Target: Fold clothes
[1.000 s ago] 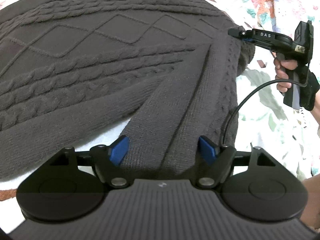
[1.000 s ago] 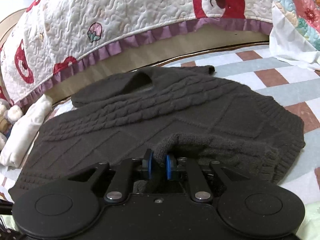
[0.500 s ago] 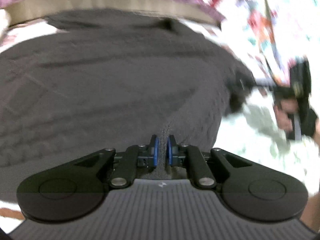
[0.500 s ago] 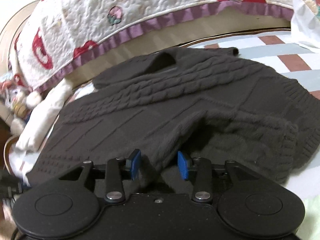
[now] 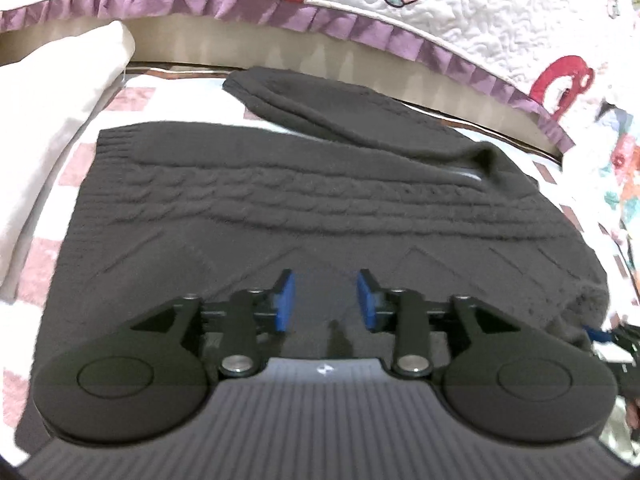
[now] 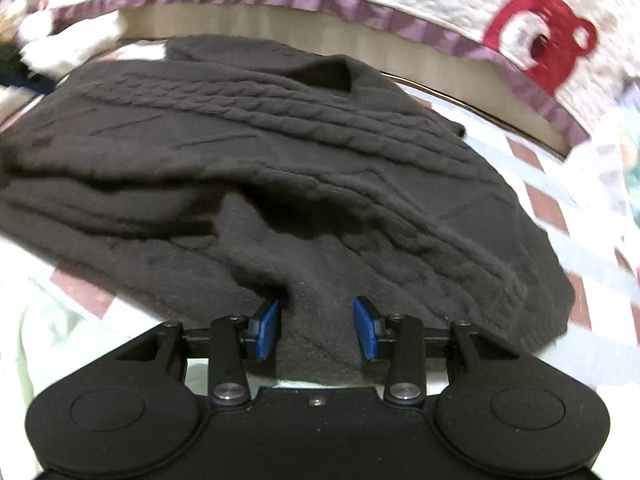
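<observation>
A dark grey cable-knit sweater (image 5: 304, 200) lies spread on the bed, one sleeve (image 5: 340, 116) folded across its far side. My left gripper (image 5: 326, 300) hovers open over the sweater's near part, its blue pads apart with only flat knit between them. In the right wrist view the same sweater (image 6: 280, 152) shows a rumpled fold near the middle. My right gripper (image 6: 316, 330) is open, and a ridge of the knit runs between its blue pads without being pinched. The right gripper's blue tip (image 5: 596, 334) peeks in at the left view's right edge.
A white quilt with red bears and a purple ruffle (image 5: 360, 20) hangs along the far side. A white pillow (image 5: 48, 120) lies at the left. The bed sheet (image 6: 580, 248) is checked pink and pale blue. A floral fabric (image 5: 624, 168) sits at the right.
My left gripper pinched the sweater's edge, carried it over, and has now let go and opened. My right gripper, shut on the knit a second ago, has opened too. The sweater lies folded over.
</observation>
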{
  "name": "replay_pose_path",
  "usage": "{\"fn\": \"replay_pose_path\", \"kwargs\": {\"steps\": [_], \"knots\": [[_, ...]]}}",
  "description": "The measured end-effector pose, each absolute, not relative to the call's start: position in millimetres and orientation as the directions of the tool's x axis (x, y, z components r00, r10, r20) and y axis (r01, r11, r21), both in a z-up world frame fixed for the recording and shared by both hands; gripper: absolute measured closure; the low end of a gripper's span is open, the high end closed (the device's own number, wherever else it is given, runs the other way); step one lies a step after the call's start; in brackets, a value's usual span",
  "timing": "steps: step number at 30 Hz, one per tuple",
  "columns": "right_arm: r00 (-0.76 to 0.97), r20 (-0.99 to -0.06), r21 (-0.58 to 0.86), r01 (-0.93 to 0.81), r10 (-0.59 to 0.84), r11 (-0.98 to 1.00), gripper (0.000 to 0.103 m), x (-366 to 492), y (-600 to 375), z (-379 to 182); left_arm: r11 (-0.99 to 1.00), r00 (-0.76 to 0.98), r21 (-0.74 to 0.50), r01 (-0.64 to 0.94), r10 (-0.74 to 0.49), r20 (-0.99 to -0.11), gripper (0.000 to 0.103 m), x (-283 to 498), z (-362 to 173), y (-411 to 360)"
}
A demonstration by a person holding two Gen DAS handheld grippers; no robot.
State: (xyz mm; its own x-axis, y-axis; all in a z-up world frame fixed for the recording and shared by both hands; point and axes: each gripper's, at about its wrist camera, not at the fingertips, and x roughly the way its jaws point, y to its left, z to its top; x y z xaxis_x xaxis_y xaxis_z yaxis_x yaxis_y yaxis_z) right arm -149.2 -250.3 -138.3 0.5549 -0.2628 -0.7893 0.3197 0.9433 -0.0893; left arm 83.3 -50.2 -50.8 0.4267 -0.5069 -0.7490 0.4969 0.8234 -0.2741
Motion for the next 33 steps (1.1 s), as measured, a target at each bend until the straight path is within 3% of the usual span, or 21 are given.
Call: {"fn": "replay_pose_path", "kwargs": {"steps": [2, 3, 4, 8, 10, 19, 23, 26, 29, 33], "knots": [[0.561, -0.784, -0.079, 0.337, -0.267, 0.938, 0.058, -150.3, -253.0, -139.9, 0.803, 0.400, -0.255, 0.538, -0.510, -0.762, 0.054, 75.3, -46.0, -46.9], [0.562, -0.778, -0.096, 0.333, -0.279, 0.938, 0.069, -150.3, -251.1, -139.8, 0.791, 0.384, -0.242, 0.561, -0.508, -0.771, 0.052, 71.9, -44.1, -47.0], [0.565, -0.771, -0.123, 0.321, -0.294, 0.939, 0.093, -150.1, -247.5, -136.8, 0.777, 0.371, -0.240, 0.582, -0.516, -0.772, 0.051, 66.9, -42.5, -47.8], [0.606, -0.721, -0.183, 0.302, -0.336, 0.936, 0.093, -158.8, -240.7, -110.0, 0.760, 0.352, -0.217, 0.612, -0.508, -0.787, 0.044, 55.3, -42.5, -44.6], [0.591, -0.750, -0.149, 0.290, -0.299, 0.946, 0.093, -161.7, -247.2, -109.1, 0.776, 0.342, -0.192, 0.601, -0.467, -0.815, 0.040, 55.8, -47.1, -39.8], [0.582, -0.747, -0.170, 0.298, -0.320, 0.939, 0.088, -166.9, -240.0, -120.2, 0.832, 0.279, -0.155, 0.533, -0.345, -0.896, 0.039, 57.0, -70.3, -18.7], [0.581, -0.742, -0.182, 0.304, -0.334, 0.935, 0.089, -169.1, -236.2, -124.8, 0.860, 0.322, -0.073, 0.504, -0.266, -0.909, 0.039, 60.9, -73.5, -8.5], [0.579, -0.739, -0.197, 0.303, -0.344, 0.932, 0.091, -175.4, -234.0, -119.6, 0.869, 0.273, -0.178, 0.462, -0.330, -0.904, 0.039, 66.7, -75.3, 5.6], [0.560, -0.757, -0.196, 0.295, -0.336, 0.935, 0.091, -177.6, -232.3, -125.4, 0.858, 0.263, -0.203, 0.471, -0.357, -0.897, 0.039, 67.6, -77.3, -1.0], [0.555, -0.767, -0.183, 0.292, -0.322, 0.939, 0.090, -175.8, -228.4, -137.9, 0.838, 0.326, -0.117, 0.534, -0.331, -0.885, 0.033, 63.9, -81.2, -22.7]]}}
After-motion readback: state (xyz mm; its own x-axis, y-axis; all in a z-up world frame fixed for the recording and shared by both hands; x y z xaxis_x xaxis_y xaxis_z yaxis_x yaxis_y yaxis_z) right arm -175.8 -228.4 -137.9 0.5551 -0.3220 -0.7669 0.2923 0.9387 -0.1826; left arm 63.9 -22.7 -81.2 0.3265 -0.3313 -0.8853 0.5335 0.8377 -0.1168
